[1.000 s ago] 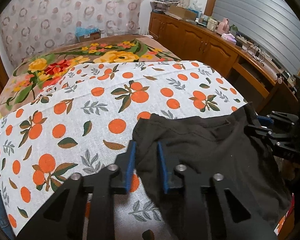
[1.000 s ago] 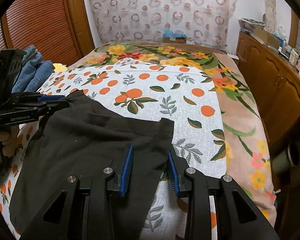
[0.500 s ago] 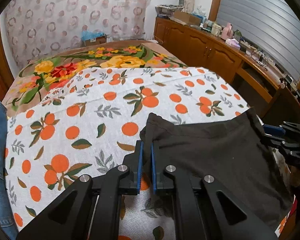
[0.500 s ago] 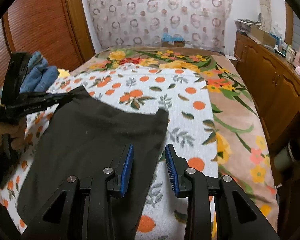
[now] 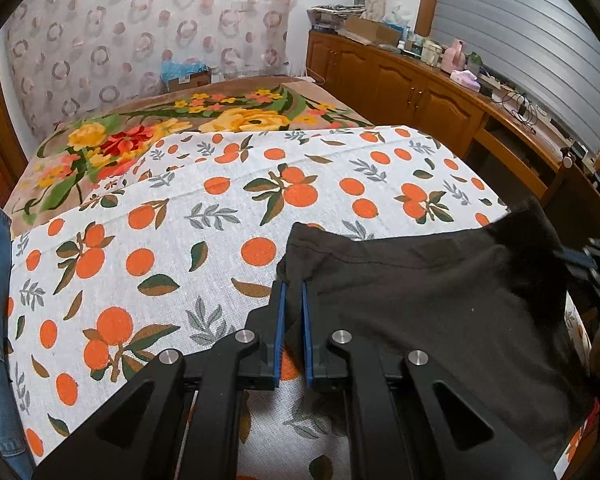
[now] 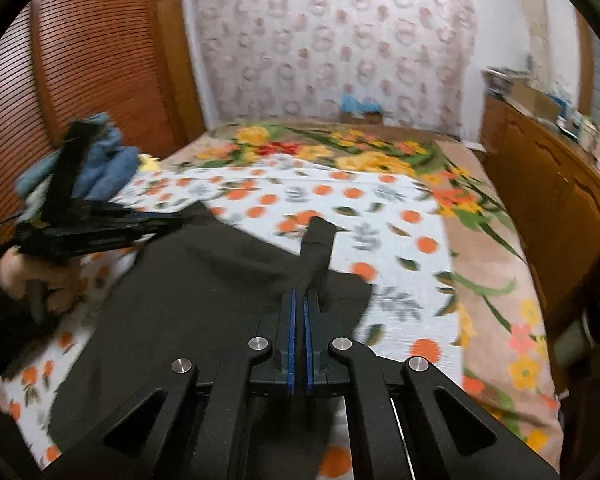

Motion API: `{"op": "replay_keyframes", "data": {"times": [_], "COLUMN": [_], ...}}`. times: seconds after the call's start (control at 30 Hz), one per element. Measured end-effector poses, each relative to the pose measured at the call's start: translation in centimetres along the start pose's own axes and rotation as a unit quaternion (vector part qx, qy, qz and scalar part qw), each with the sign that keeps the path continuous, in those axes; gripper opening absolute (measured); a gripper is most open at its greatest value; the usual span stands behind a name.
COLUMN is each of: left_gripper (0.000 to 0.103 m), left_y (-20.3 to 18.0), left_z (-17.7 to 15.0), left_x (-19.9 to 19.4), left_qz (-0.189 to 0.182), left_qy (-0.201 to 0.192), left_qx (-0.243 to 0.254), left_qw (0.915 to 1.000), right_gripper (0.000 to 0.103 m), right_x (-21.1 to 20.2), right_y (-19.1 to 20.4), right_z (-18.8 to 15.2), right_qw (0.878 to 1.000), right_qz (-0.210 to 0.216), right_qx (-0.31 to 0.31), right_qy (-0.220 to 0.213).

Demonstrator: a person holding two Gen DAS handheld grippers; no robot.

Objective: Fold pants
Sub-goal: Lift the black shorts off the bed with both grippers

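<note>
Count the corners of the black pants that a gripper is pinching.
2: the left gripper clamps one corner of the black pants, the right gripper clamps the opposite corner. Other corners lie out of view.

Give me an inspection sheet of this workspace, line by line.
Surface: bed, orange-print cloth over a floral blanket.
Job's things: black pants spread flat on the cloth.
Clutter: blue denim piled at the bed's edge.
Grippers: left tool shut on a pants corner; right tool shut on another, lifting it.
Cables: some on the wooden sideboard.
Surroundings: patterned curtain, slatted wooden door.
</note>
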State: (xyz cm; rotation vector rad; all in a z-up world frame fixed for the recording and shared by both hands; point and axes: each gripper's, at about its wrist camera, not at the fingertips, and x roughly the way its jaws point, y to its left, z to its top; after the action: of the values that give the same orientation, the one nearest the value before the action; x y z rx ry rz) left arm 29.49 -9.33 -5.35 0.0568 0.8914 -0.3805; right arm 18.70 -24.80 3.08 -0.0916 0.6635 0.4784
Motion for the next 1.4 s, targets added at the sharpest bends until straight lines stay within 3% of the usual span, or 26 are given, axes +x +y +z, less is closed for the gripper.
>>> {"op": "replay_keyframes", "data": {"times": [0.1,0.3,0.47,0.57,0.67,0.93,1.07,1.13,1.23,1.4], "left_gripper": [0.009,0.009,0.01,0.019,0.03,0.036,0.036,0.032,0.008,0.006], "left_y": [0.0,0.0,0.1,0.4,0.7,0.8,0.5,0.3,0.0,-0.4], "left_z": [0.0,0.0,0.0,0.2,0.4,0.6,0.7,0.8,0.8,0.6], "left_x": [0.0,0.0,0.2,0.3,0.4,0.6,0.8,0.9,0.7,-1.9], "left_qz": [0.0,-0.001,-0.005,-0.001,-0.012,-0.024,-0.011,-0.006,-0.022,-0.006], "left_qy": [0.0,0.001,0.002,0.004,0.007,0.01,0.007,0.007,0.011,-0.015], "left_qx": [0.0,-0.001,-0.007,-0.016,-0.022,-0.034,-0.016,-0.008,-0.003,-0.009], "left_qw": [1.0,1.0,1.0,0.9999,0.9997,0.9991,0.9998,0.9999,0.9997,0.9998], "right_gripper": [0.003,0.003,0.021,0.029,0.033,0.033,0.014,0.011,0.01,0.009], "right_x": [0.1,1.2,3.0,4.6,5.2,5.5,5.5,5.5,5.4,3.9], "right_y": [1.2,-0.7,-2.2,-2.7,-2.9,-3.1,-2.9,-2.9,-3.1,-2.5], "right_z": [-0.6,0.0,1.1,1.3,1.5,1.6,1.4,1.4,1.2,1.2], "right_qw": [1.0,0.998,0.995,0.993,0.994,0.996,0.996,0.997,0.997,0.998], "right_qz": [0.003,-0.054,-0.074,-0.081,-0.072,-0.054,-0.035,-0.027,-0.012,0.005], "right_qx": [-0.019,0.009,0.026,0.031,0.033,0.028,0.021,0.019,0.025,0.028], "right_qy": [0.018,0.04,0.057,0.081,0.078,0.073,0.073,0.074,0.075,0.053]}}
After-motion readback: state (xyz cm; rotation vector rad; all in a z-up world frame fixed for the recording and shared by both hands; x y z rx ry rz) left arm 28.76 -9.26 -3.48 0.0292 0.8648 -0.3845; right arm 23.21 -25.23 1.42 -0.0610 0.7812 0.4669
